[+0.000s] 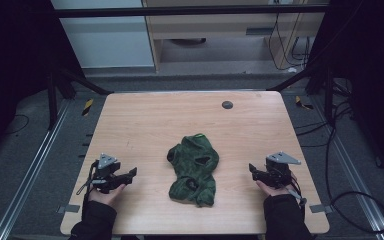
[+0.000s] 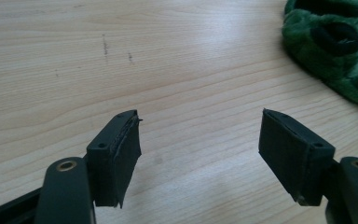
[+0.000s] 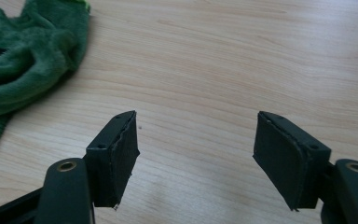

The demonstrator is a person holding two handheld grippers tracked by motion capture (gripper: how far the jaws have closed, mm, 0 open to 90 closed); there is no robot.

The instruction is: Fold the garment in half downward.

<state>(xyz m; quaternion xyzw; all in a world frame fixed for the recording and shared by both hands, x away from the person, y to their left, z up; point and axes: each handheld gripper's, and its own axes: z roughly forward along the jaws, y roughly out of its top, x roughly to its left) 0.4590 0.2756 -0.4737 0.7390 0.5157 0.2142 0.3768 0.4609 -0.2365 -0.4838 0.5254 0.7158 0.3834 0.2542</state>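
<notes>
Clearly the green fleece garment point(image 1: 193, 169) is lying crumpled at the middle of the table point(image 1: 145, 120), between the two grippers; the left gripper point(image 1: 130, 174) and right gripper point(image 1: 253, 170) are both gaping wide, holding nothing; it is looking soft, light and floppy, likely sagging when lifted; pinching an outer hem or edge seems best.

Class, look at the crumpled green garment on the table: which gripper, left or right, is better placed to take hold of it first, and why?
Left, narrowly. The left gripper sits somewhat nearer the green garment than the right gripper. Both are open, empty and aimed inward at it.
</notes>
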